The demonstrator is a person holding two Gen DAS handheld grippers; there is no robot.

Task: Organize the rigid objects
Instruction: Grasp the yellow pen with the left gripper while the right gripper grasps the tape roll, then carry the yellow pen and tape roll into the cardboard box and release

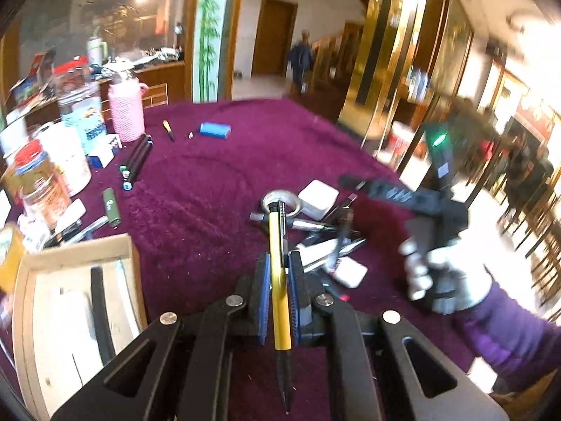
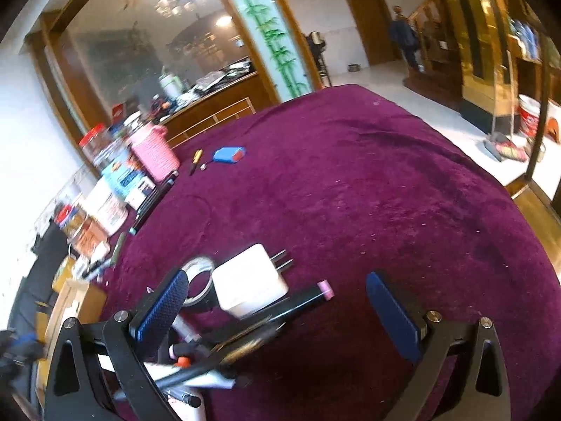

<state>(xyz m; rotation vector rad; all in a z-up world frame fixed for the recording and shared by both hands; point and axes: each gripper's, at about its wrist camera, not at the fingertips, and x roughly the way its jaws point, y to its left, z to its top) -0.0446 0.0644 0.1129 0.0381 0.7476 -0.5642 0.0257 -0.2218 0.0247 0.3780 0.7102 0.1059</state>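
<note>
Yellow pen [image 1: 279,273] sits clamped in the left gripper [image 1: 279,280], frame centre, above the purple cloth [image 1: 196,210]; right gripper [image 2: 277,312] gapes empty; the pile [image 1: 326,238] right of centre remains unsorted, box [image 1: 70,301] lower left.

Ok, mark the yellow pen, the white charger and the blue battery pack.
yellow pen [image 1: 279,273], left wrist view, middle of its yellow barrel between the pads.
white charger [image 2: 249,287], right wrist view, its top face.
blue battery pack [image 1: 215,129], left wrist view, its blue side.
</note>
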